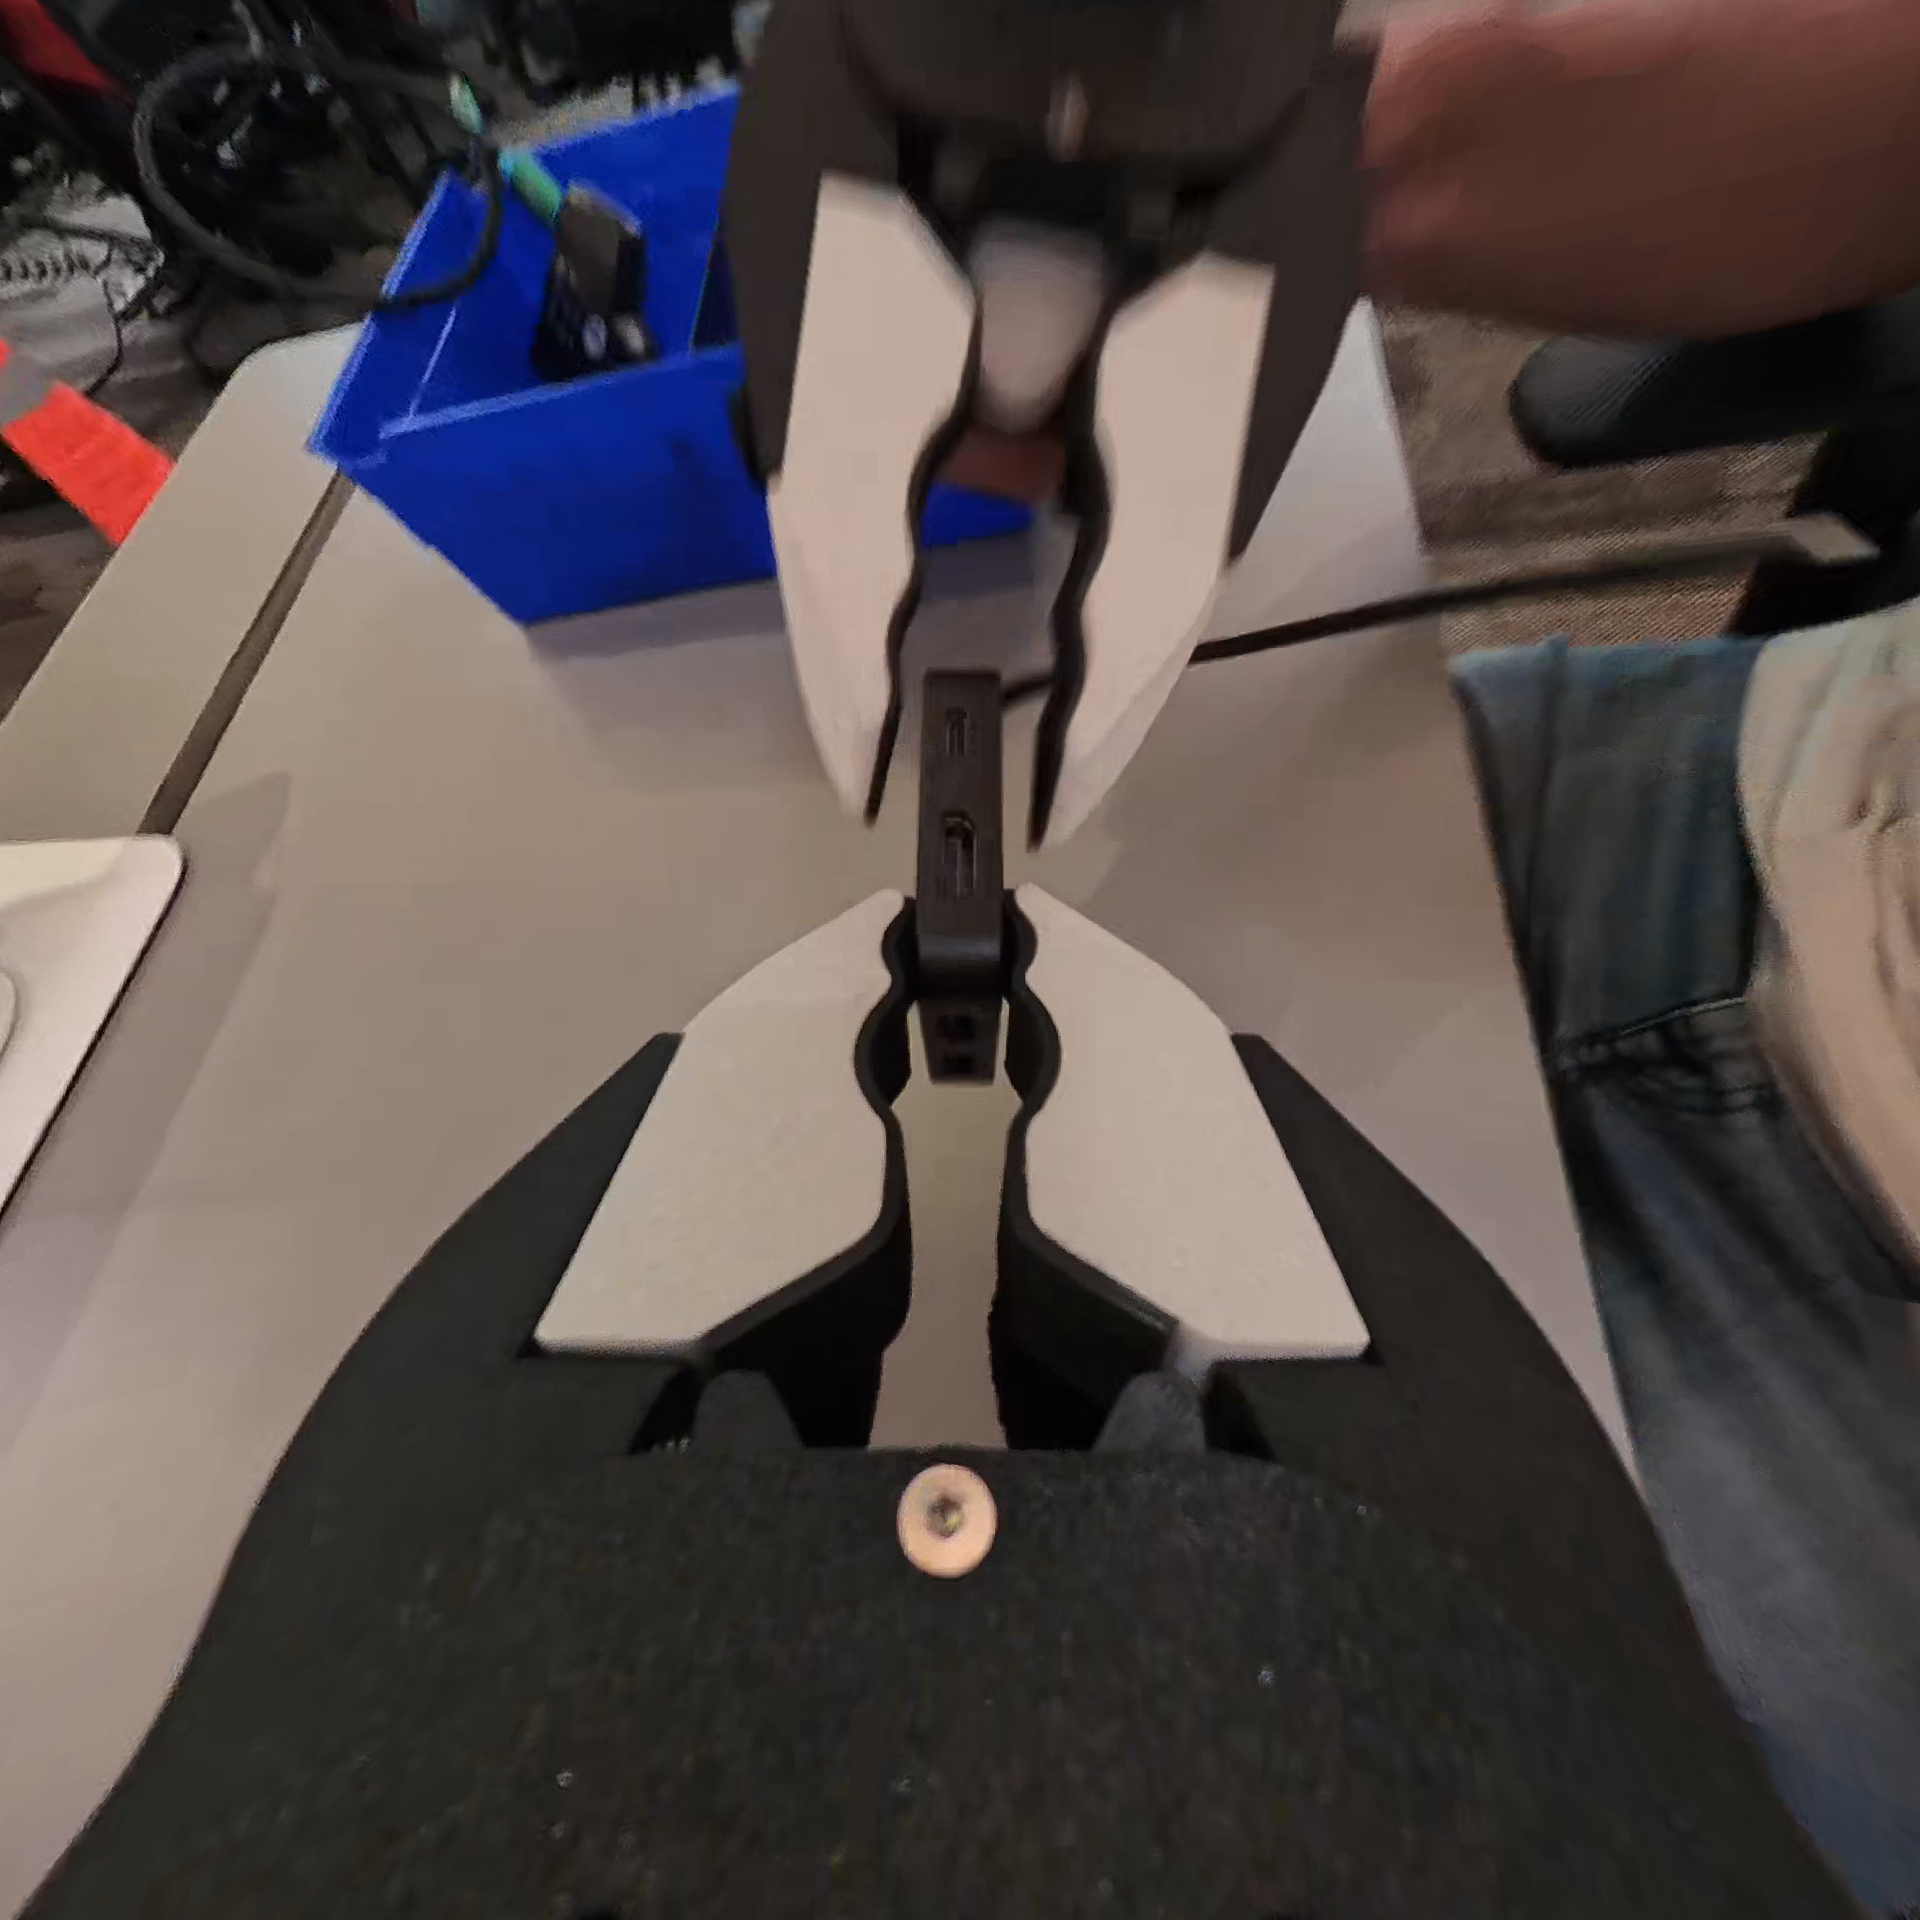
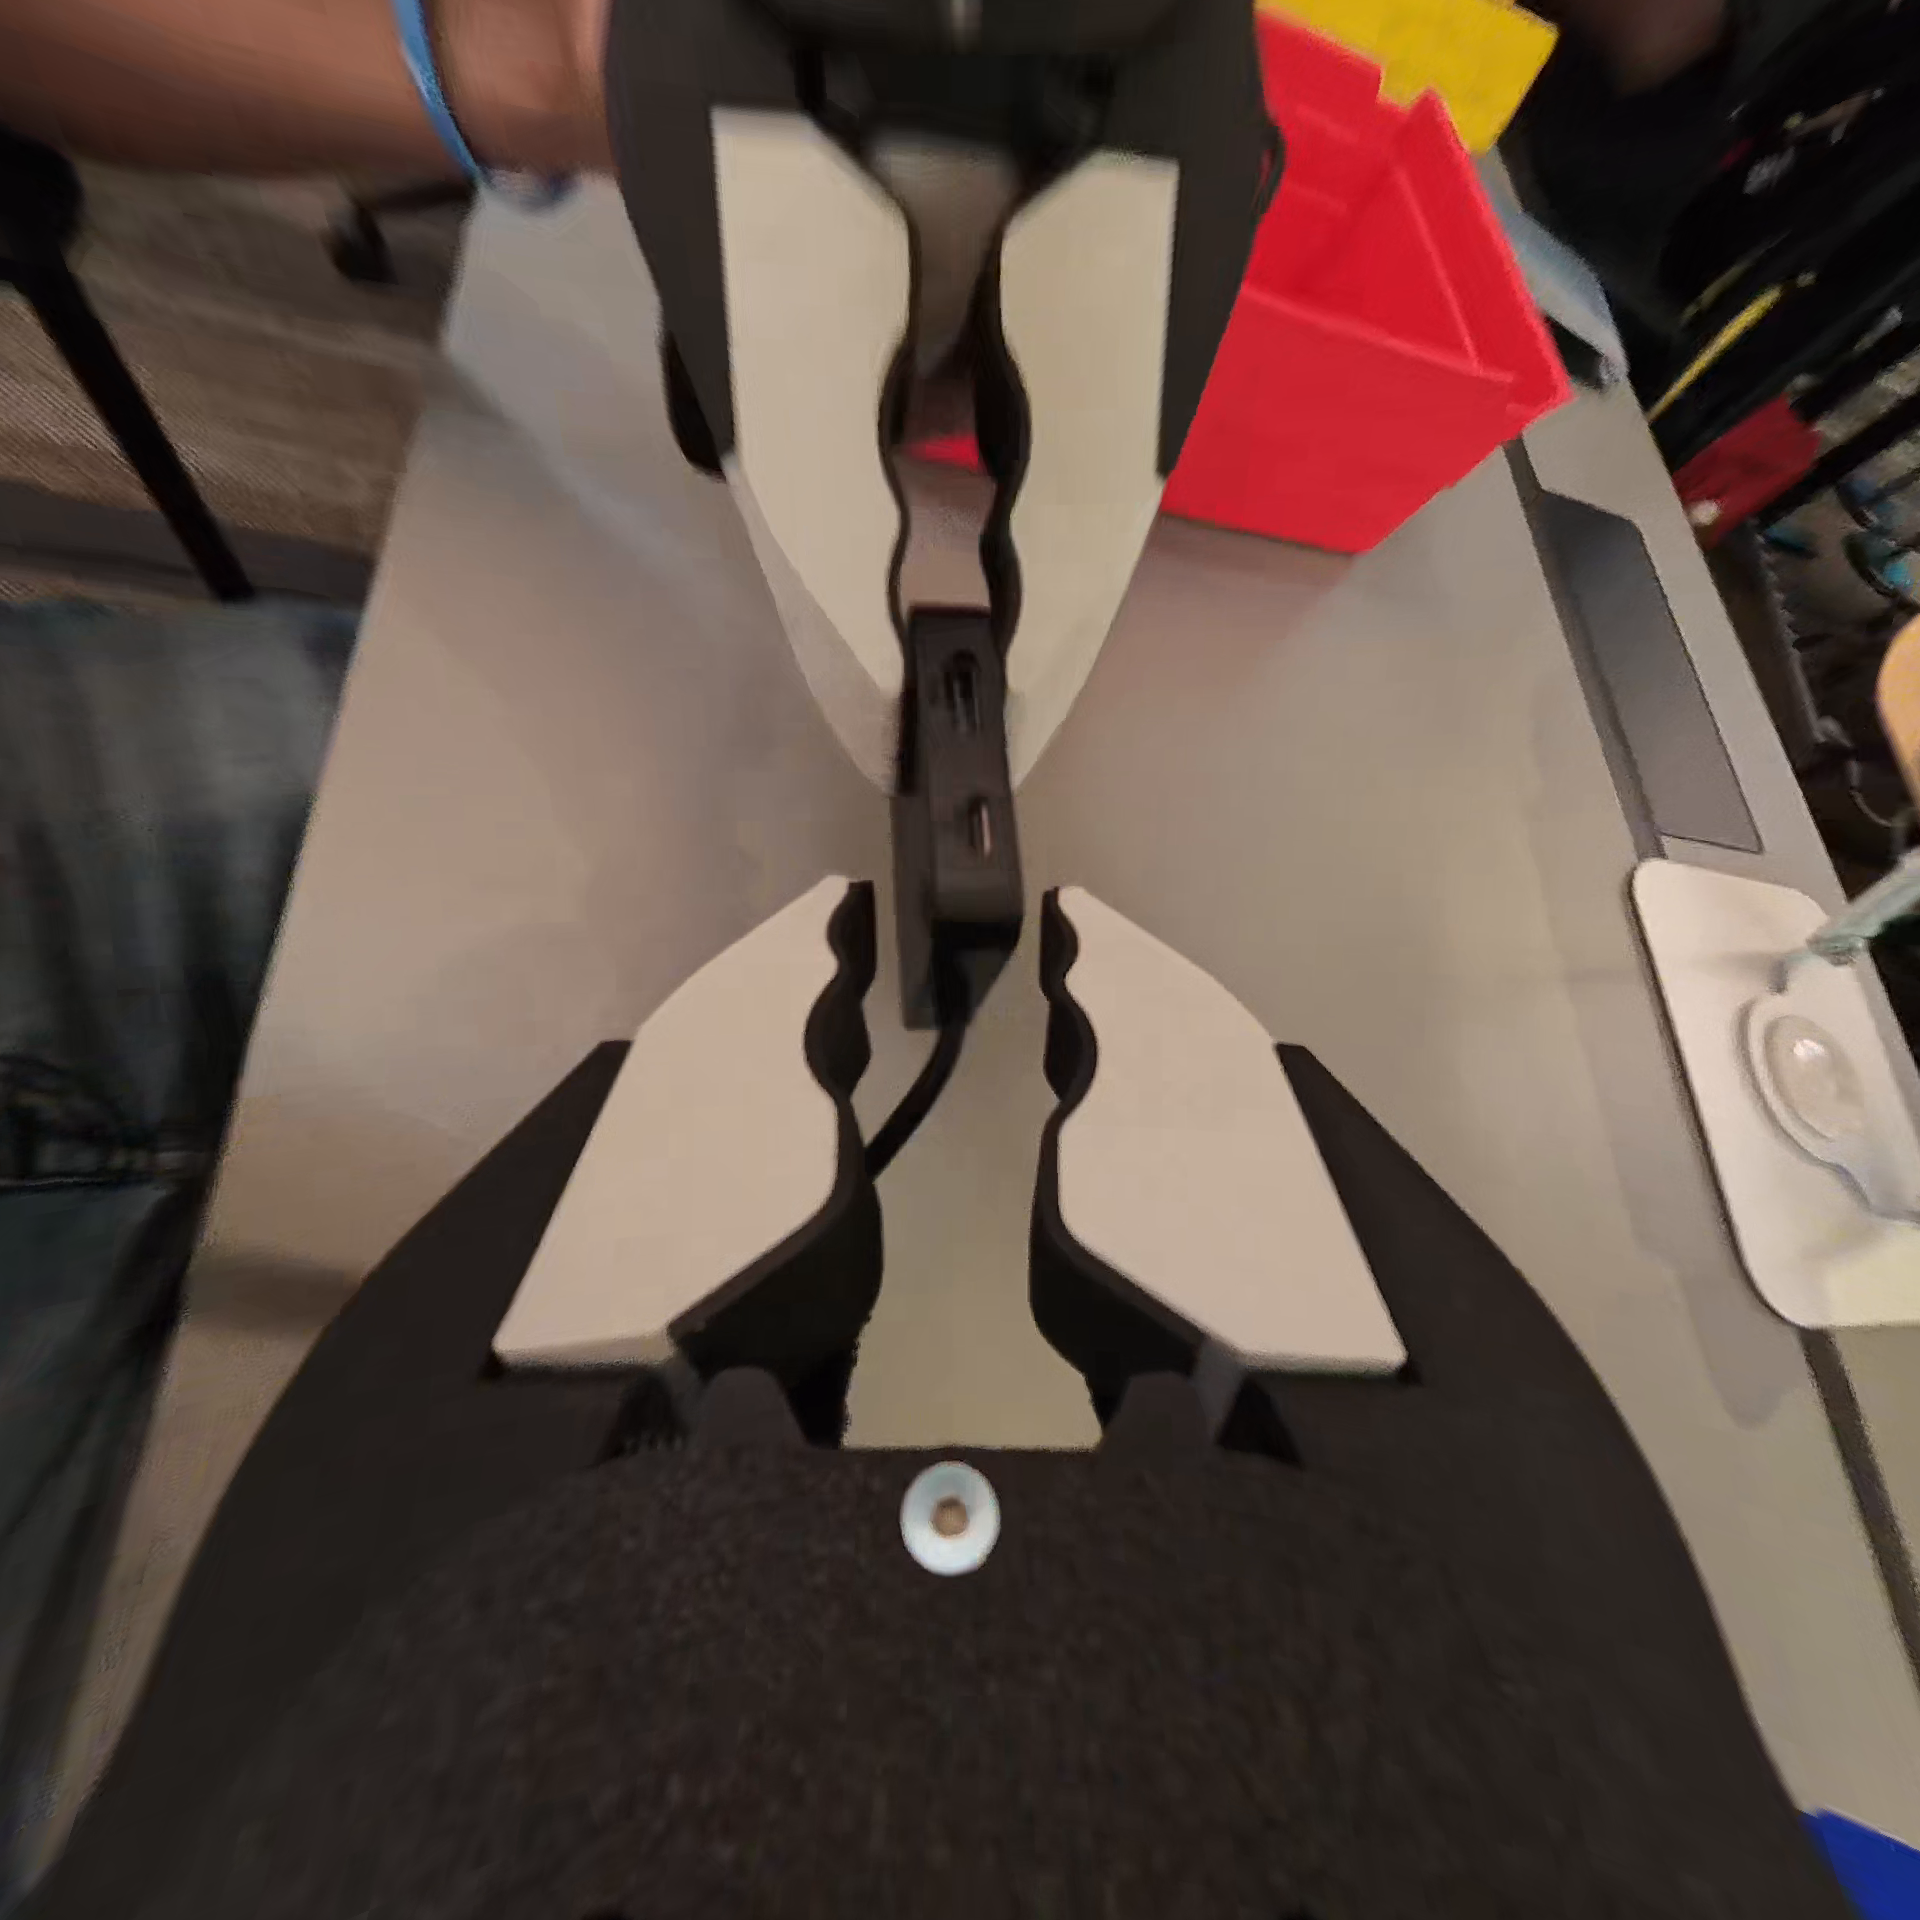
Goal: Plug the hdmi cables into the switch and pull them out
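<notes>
A slim black switch (image 1: 958,810) is held on edge above the grey table (image 1: 468,935), with two ports showing on its upper face. My left gripper (image 1: 958,902) is shut on its near end. My right gripper (image 1: 956,821) reaches in from the far side, open, with one fingertip on each side of the switch's other end and not touching it. In the right wrist view the right gripper (image 2: 951,899) is open around the switch (image 2: 961,821), and the left gripper (image 2: 956,769) grips the far end. A black cable (image 2: 914,1112) leaves the switch's near end and trails off the table (image 1: 1351,618).
A blue bin (image 1: 582,499) holding a dark device stands behind the right gripper. A red bin (image 2: 1371,364) and a yellow one (image 2: 1455,62) stand behind the left gripper. A white pad (image 2: 1766,1091) lies at the table's side. A person's jeans-clad leg (image 1: 1714,1039) is beside the table.
</notes>
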Motion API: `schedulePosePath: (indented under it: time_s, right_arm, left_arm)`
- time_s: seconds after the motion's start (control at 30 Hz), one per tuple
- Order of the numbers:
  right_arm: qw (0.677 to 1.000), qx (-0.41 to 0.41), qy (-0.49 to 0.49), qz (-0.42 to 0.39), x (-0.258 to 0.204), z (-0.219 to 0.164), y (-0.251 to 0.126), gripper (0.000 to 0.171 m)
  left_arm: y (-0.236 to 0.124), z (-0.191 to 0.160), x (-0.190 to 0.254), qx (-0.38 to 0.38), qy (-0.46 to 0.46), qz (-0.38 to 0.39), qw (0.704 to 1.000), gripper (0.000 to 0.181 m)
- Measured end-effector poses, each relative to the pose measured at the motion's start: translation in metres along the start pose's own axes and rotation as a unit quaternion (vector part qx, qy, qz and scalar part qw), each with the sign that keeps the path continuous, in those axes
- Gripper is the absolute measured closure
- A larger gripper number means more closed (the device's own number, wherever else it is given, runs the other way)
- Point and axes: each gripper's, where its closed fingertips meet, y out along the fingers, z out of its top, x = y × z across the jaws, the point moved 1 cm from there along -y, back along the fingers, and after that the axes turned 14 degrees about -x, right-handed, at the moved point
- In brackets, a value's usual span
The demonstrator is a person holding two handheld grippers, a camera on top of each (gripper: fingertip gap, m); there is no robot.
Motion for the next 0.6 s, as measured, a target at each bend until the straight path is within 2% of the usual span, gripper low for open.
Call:
schedulePosePath:
  time_s: [0.13, 0.23, 0.33, 0.47, 0.6]
  right_arm:
    - [0.998, 0.009, -0.037, -0.042, -0.004, 0.005, 0.012, 0.147]
    - [0.998, 0.06, -0.017, 0.003, -0.008, 0.011, 0.003, 0.152]
    - [0.998, 0.061, -0.017, -0.009, -0.002, 0.003, 0.003, 0.156]
    - [0.997, 0.083, -0.005, 0.003, -0.002, 0.004, -0.004, 0.157]
    - [0.993, 0.113, -0.013, 0.026, -0.01, 0.013, -0.01, 0.158]
  left_arm:
    - [0.006, 0.006, 0.003, -0.035, 0.046, 0.044, 0.997, 0.168]
    - [-0.001, 0.013, 0.006, 0.003, 0.045, 0.045, 0.998, 0.168]
    - [-0.007, 0.014, 0.004, 0.014, 0.059, 0.07, 0.996, 0.168]
    - [-0.014, 0.022, 0.005, 0.055, 0.061, 0.066, 0.994, 0.168]
    - [-0.003, 0.025, 0.01, 0.074, 0.066, 0.06, 0.993, 0.168]
